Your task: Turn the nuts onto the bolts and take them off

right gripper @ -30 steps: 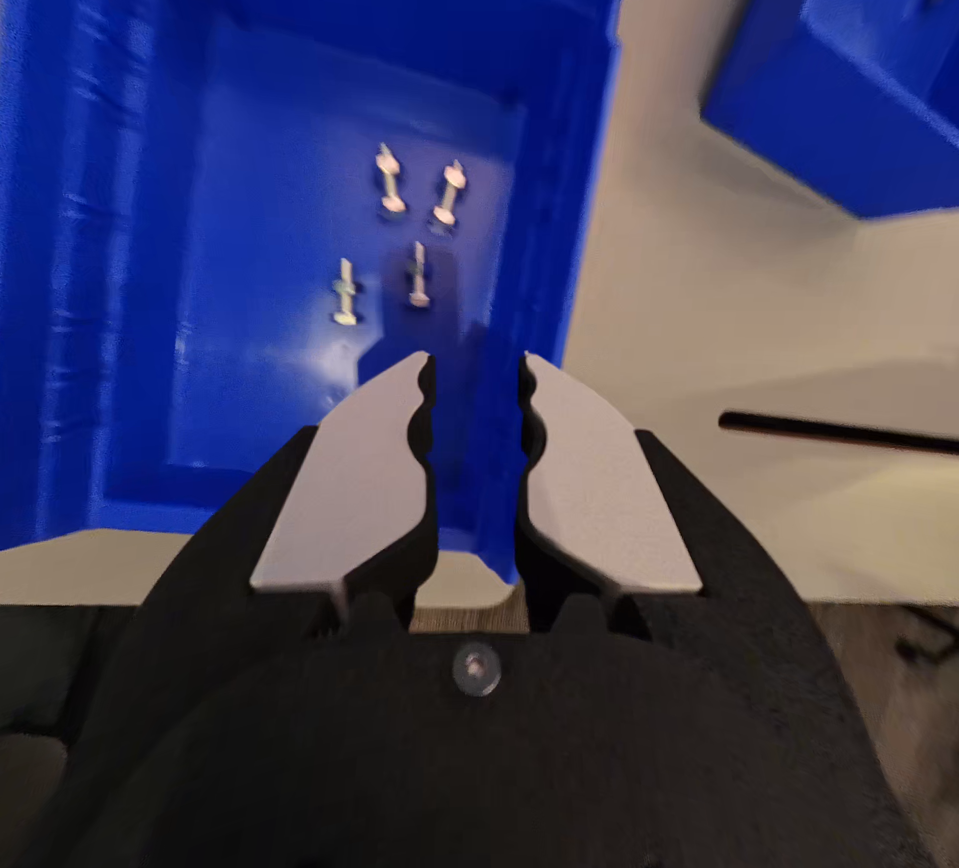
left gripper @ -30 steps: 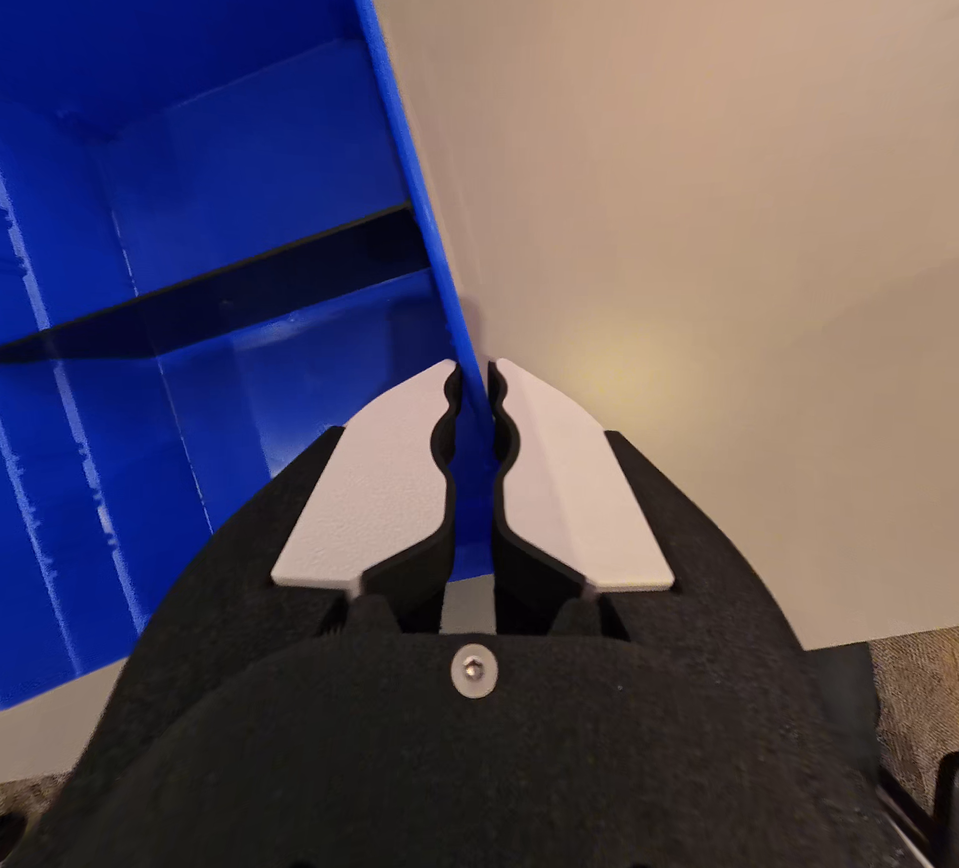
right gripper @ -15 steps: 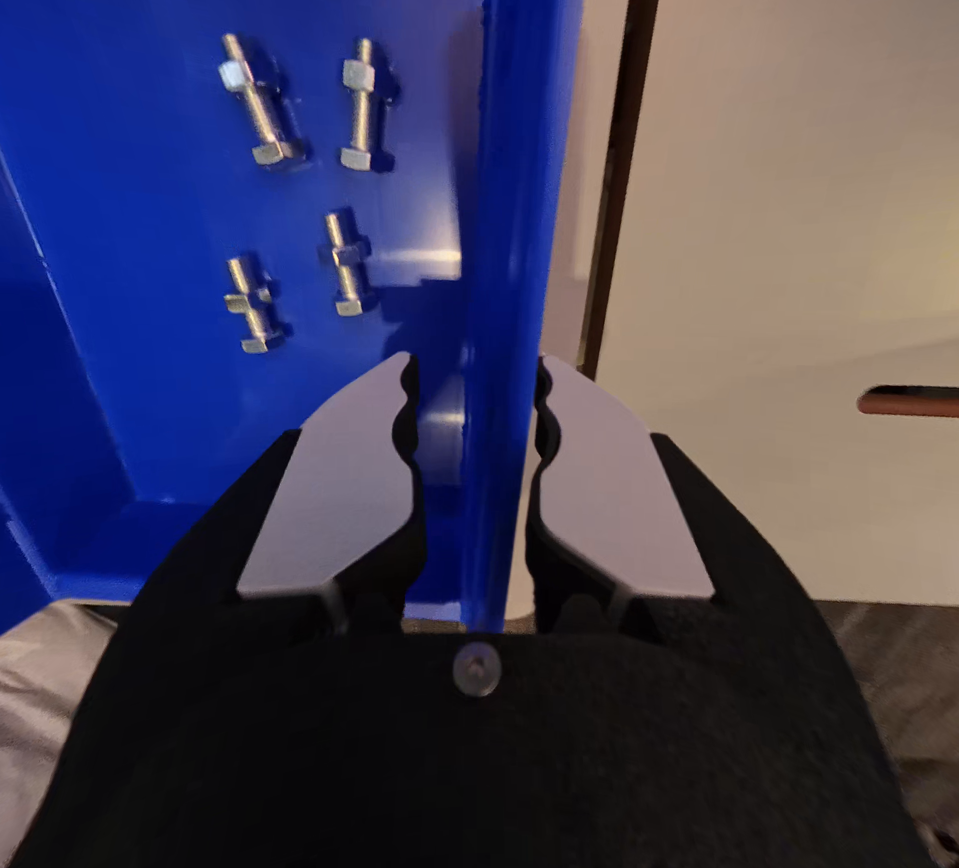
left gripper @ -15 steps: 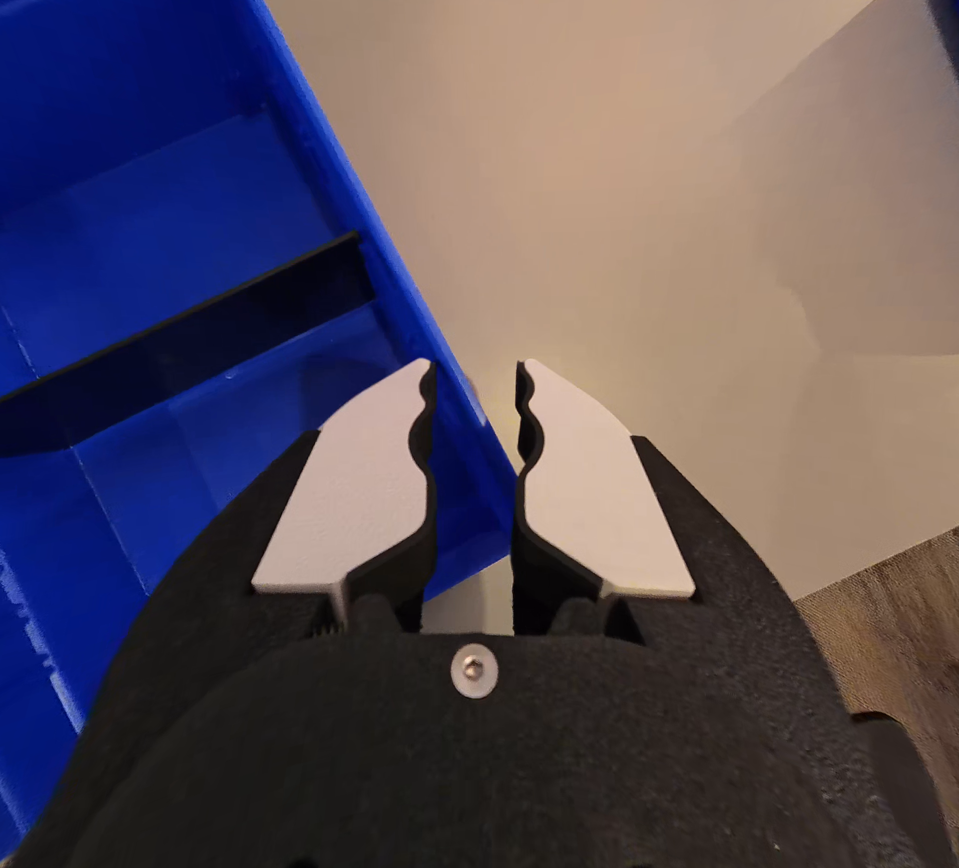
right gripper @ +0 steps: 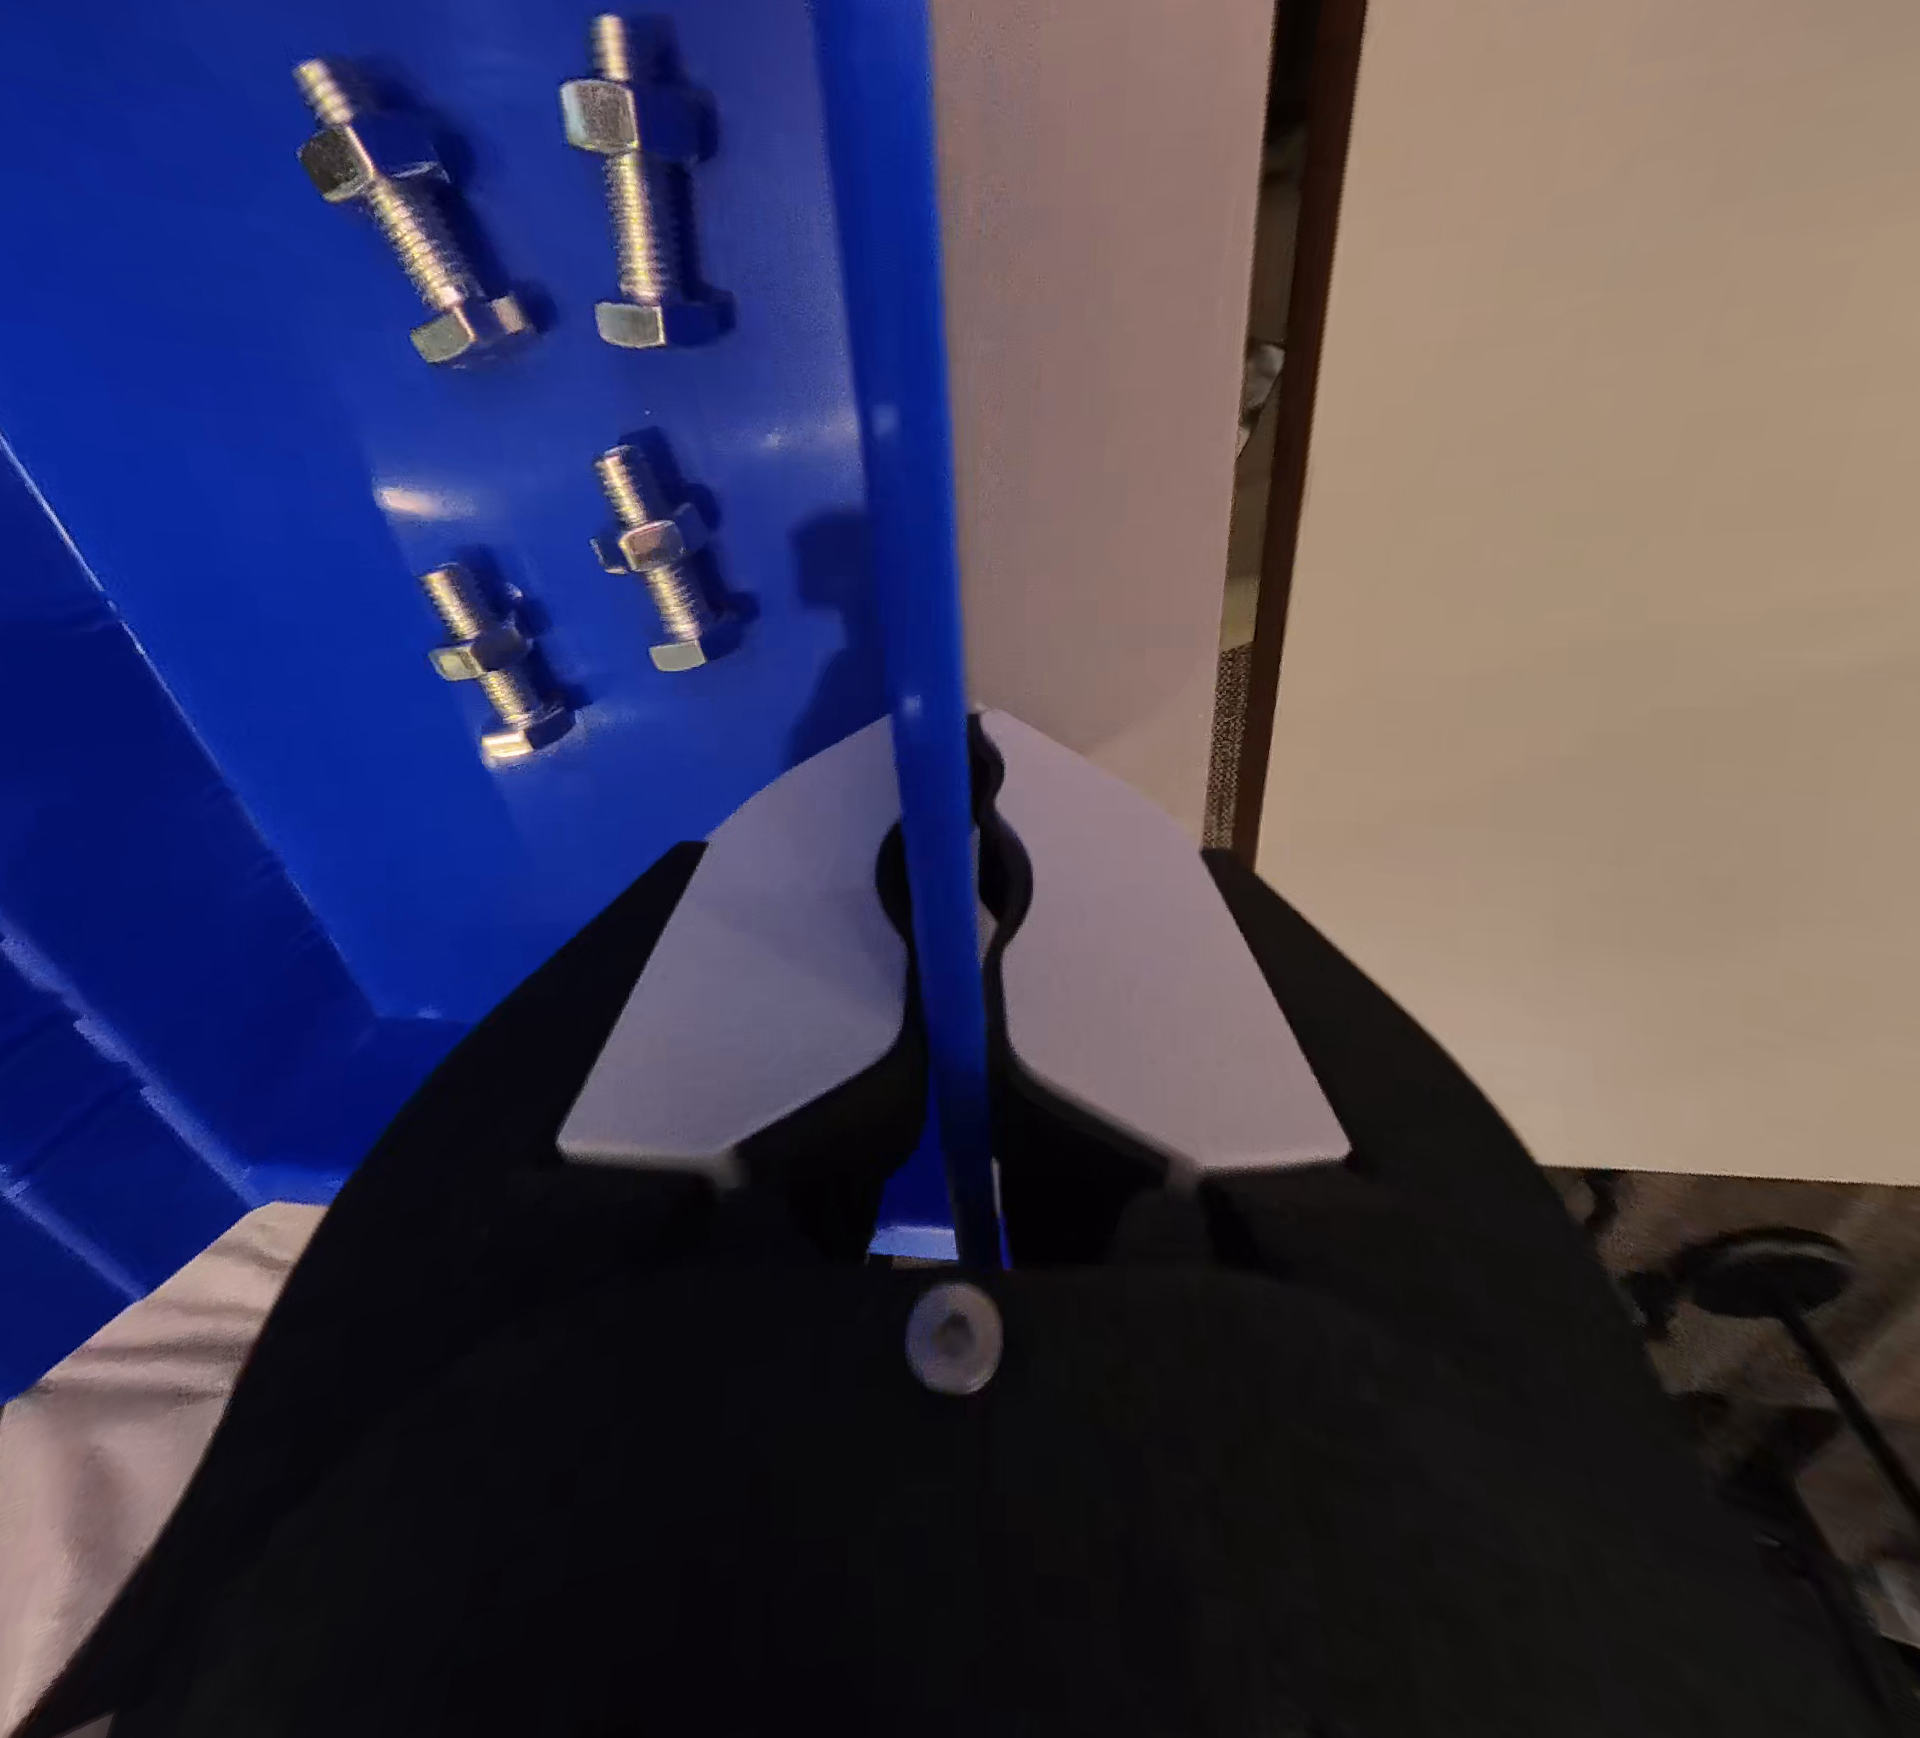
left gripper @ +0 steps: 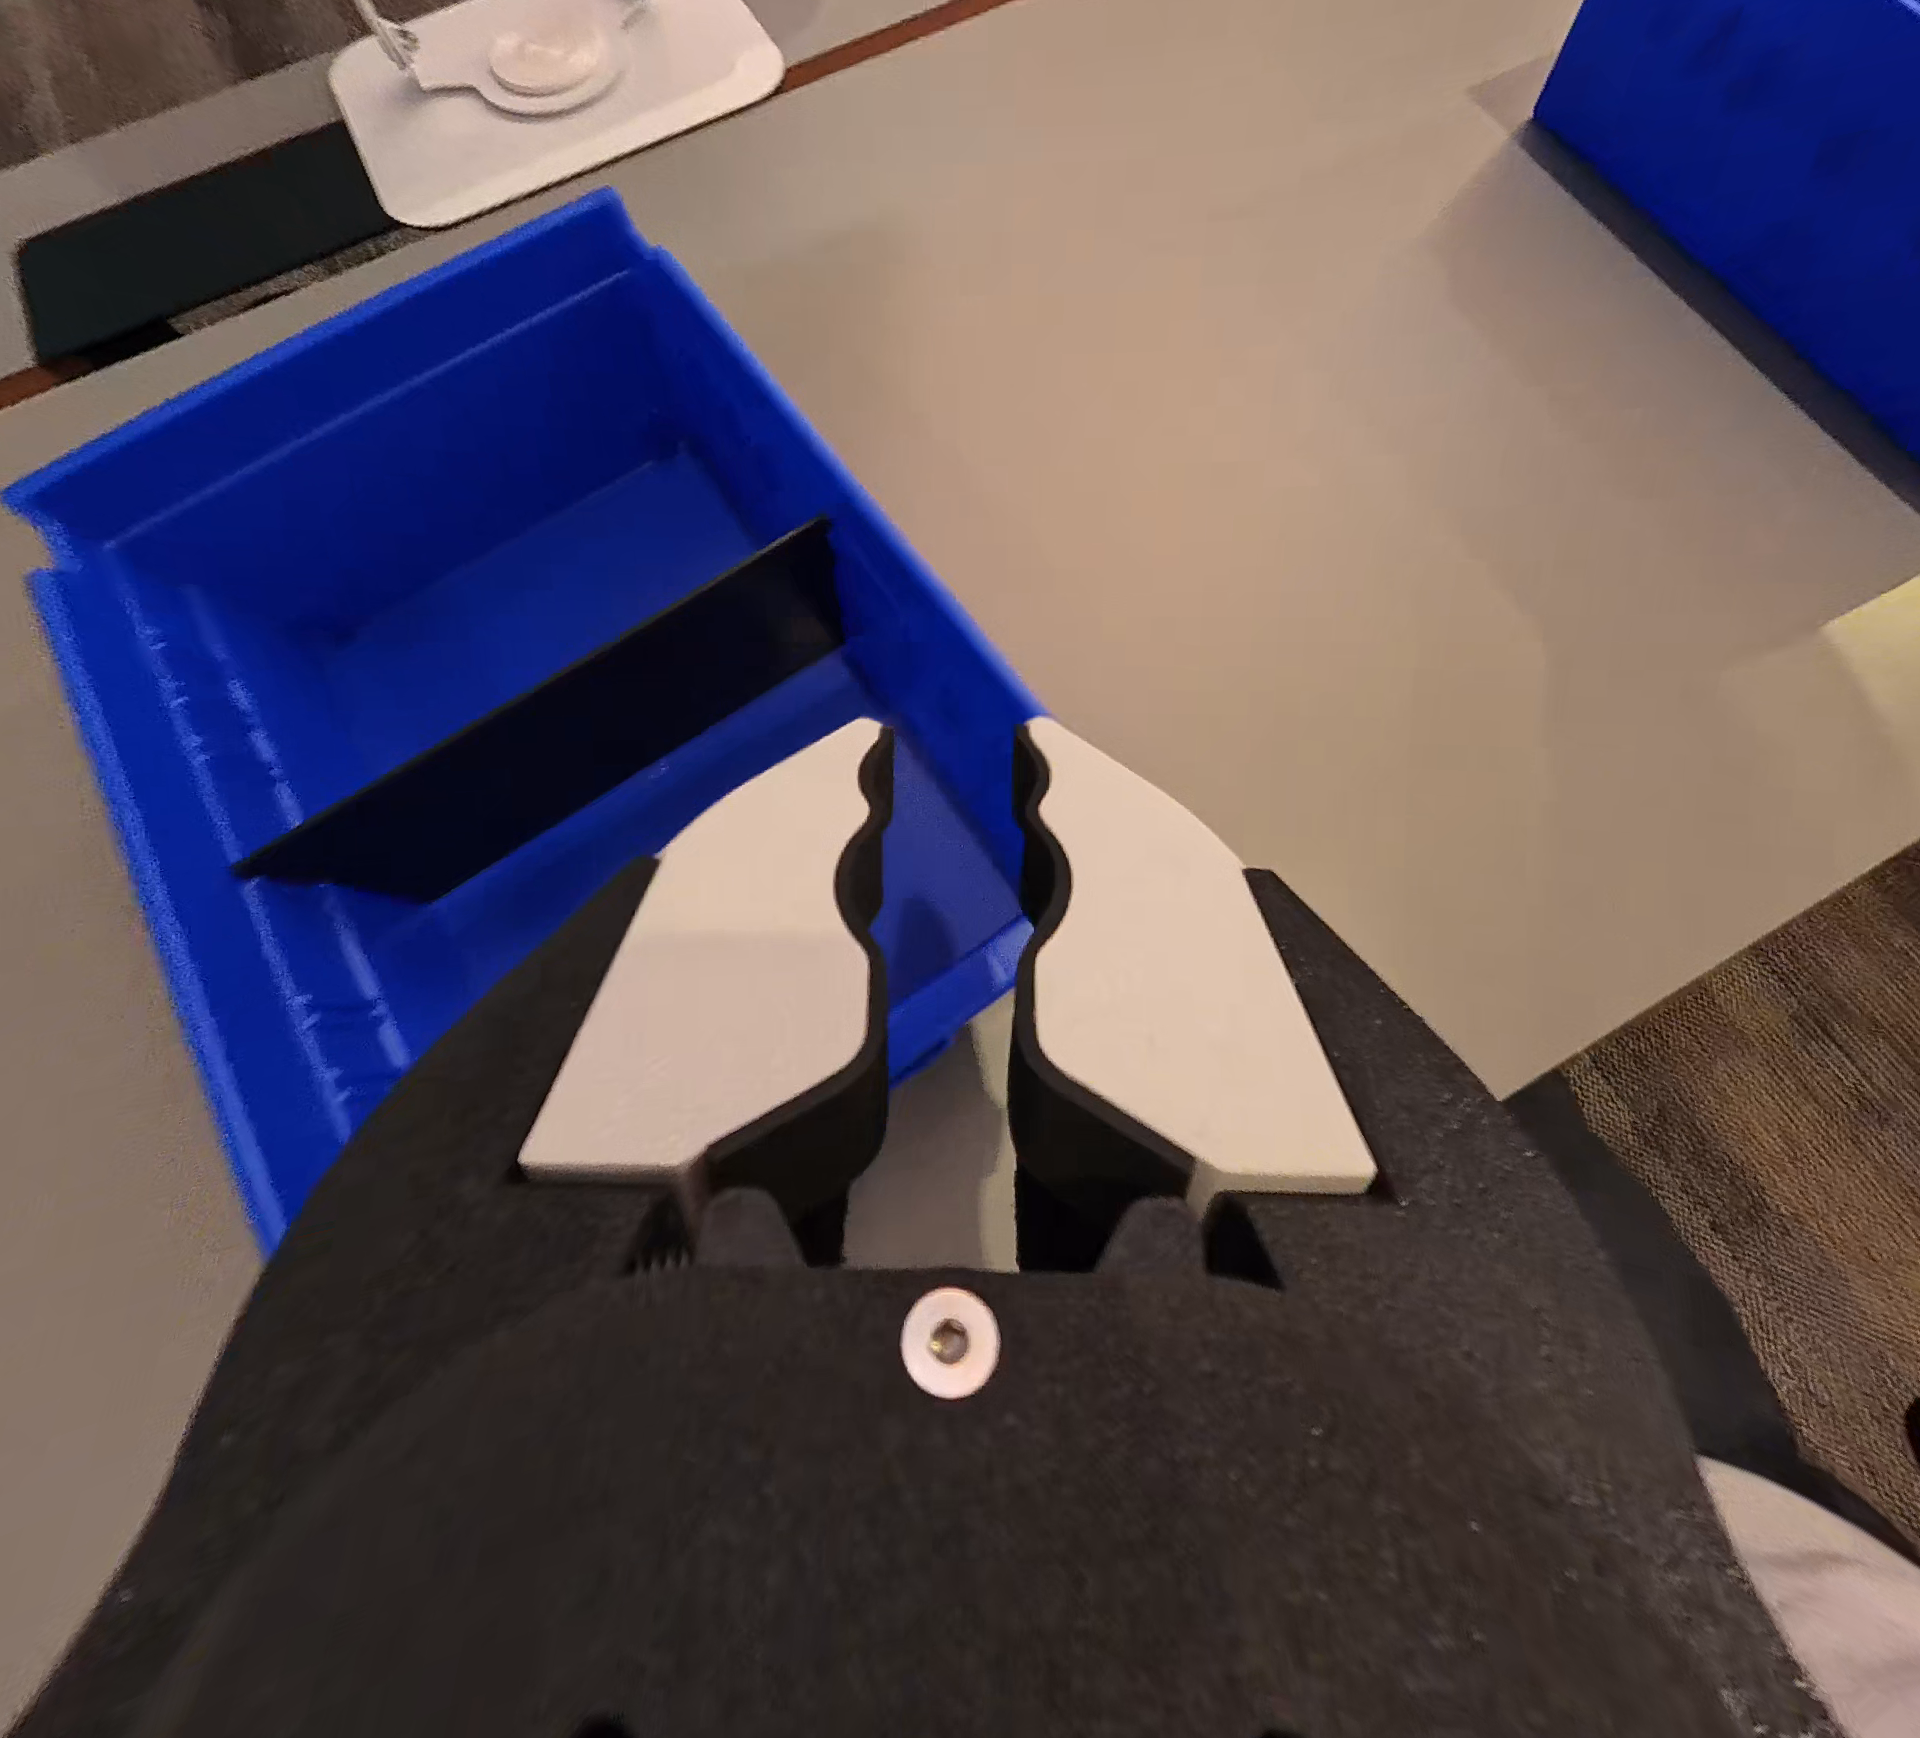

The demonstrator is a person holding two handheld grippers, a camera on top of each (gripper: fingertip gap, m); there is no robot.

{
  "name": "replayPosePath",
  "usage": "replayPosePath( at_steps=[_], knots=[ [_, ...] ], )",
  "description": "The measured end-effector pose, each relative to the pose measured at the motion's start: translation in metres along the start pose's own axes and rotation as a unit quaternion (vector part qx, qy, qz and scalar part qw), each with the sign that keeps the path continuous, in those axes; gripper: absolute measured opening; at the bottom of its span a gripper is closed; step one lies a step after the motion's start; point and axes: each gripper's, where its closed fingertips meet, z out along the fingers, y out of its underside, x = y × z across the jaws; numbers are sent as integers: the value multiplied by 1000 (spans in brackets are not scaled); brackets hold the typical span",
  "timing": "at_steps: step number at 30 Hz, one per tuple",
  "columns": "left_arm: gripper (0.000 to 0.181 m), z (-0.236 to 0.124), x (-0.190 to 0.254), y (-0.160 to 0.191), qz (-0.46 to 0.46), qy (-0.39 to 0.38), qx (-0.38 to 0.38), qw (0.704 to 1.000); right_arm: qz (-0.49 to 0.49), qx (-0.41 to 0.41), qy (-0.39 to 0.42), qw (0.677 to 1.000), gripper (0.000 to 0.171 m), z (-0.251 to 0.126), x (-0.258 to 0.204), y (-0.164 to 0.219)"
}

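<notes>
In the right wrist view, several silver bolts with nuts on them (right gripper: 639,182) lie on the floor of a blue bin (right gripper: 208,753). My right gripper (right gripper: 940,738) is shut on that bin's thin right wall (right gripper: 883,338), one pad on each side of it. In the left wrist view, my left gripper (left gripper: 951,732) is open and holds nothing. It hovers above the near right corner of a second blue bin (left gripper: 312,410), which has a black divider (left gripper: 582,732) and no parts in view. The bolts' bin also shows at the far right (left gripper: 1766,78).
A white stand base (left gripper: 561,78) and a black pad (left gripper: 187,254) sit behind the divided bin. A dark seam (right gripper: 1309,338) runs across the beige table (left gripper: 1247,441). The table edge and carpet floor (left gripper: 1714,1065) lie at the lower right. The gap from one gripper's tips to the other's is roughly 65 centimetres. The dark seam (right gripper: 1309,338) is about 9 centimetres from my right fingertips.
My left gripper let go of the divided bin's wall, opened and drew back above it. My right gripper moved over the bolt bin's right wall and closed on it.
</notes>
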Motion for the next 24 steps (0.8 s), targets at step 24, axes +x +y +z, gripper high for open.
replayPosePath(
  at_steps=[24],
  knots=[
    [20, -104, -122, 59, -79, -41, 86, 992, 17, 41, -43, 998, 4, -122, -125, 19]
  ],
)
